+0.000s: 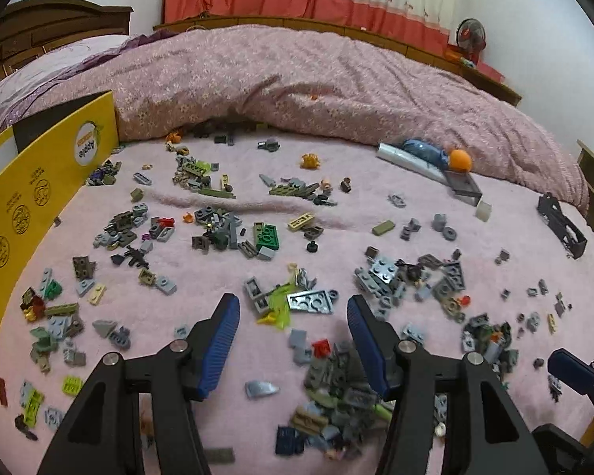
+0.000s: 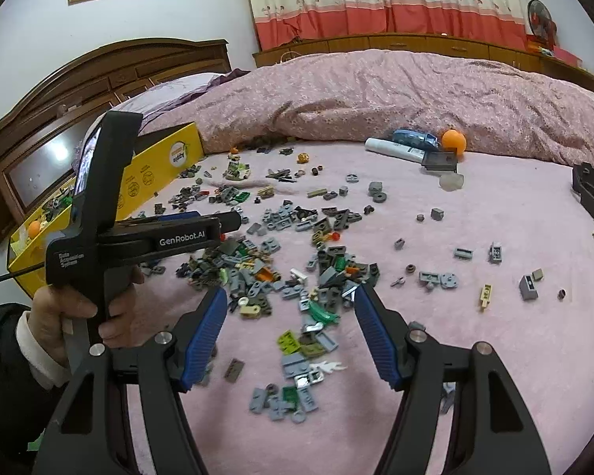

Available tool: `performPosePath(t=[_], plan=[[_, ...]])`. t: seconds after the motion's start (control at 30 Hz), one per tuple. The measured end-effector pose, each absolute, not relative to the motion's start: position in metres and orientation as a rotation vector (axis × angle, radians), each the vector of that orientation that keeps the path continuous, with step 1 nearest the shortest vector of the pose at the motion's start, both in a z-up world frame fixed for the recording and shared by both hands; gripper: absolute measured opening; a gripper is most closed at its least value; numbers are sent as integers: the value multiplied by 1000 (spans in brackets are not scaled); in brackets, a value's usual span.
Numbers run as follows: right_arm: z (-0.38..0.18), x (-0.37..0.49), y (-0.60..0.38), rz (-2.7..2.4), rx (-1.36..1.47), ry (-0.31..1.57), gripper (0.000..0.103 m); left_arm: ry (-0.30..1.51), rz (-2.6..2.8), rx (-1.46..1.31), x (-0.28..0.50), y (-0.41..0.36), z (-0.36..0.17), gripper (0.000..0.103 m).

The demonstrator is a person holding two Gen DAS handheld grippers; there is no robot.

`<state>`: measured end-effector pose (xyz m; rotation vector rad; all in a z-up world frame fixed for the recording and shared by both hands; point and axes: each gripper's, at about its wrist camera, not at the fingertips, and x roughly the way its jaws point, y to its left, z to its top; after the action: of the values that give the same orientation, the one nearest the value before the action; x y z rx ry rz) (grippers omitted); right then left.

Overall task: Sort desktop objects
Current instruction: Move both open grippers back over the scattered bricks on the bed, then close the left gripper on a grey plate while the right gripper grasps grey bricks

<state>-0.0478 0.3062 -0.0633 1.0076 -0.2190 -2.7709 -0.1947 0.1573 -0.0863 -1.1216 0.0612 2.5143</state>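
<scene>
A: Why is the left gripper (image 1: 293,308) hovering with its jaws spread and nothing between them?

B: It is pointing steeply down over the brick scatter (image 1: 225,233) lying on the pink bed sheet (image 1: 514,237), probably lining up on one piece. The grey wedge plate (image 1: 311,301) is sitting just ahead of its tips.

A: Which way is that plate running?

B: Its long axis is lying roughly crosswise to the jaws, flat on the sheet.

A: And the right gripper (image 2: 291,301)?

B: Its jaws are also standing apart, holding nothing, over the dense heap. The yellow box (image 1: 39,198) is waiting at the left, likely as the sorting bin.
</scene>
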Motion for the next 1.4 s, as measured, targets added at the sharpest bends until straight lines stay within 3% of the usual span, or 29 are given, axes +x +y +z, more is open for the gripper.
performPosePath(t=[0.33, 0.5, 1.4], plan=[[-64, -68, 314, -2771, 1001, -215, 68, 143, 2504, -1183, -207, 166, -97, 57], [-61, -88, 317, -2785, 1009, -168, 68, 132, 2506, -1160, -204, 166, -95, 33], [-97, -184, 311, -2679, 1256, -119, 67, 20, 2517, -1102, -194, 152, -84, 32]])
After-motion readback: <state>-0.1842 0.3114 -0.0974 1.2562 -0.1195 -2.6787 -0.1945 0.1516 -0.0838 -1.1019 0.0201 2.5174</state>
